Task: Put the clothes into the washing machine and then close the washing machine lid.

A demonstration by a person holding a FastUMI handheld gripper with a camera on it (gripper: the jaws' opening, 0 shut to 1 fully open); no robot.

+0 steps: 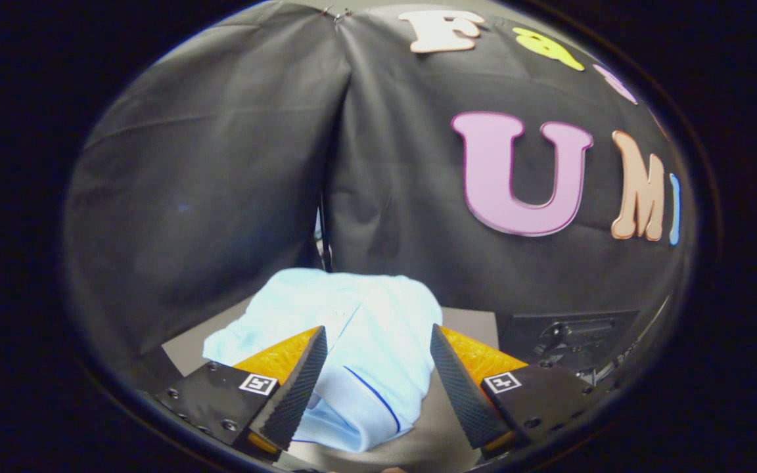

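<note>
Gripper hangs spread wide, level and pointing forward, gripping nothing, with the pale blue clothes heaped on the grey table between my fingers and just beyond them. I judge the pickup is the step in hand: next I'd drop lower and pinch a fold.

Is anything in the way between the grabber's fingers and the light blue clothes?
Nothing visible is in the way. The gripper is open, and the light blue clothes lie bunched on the grey table, partly between the fingers and reaching beyond them. Neither finger clearly presses on the cloth yet.
</note>
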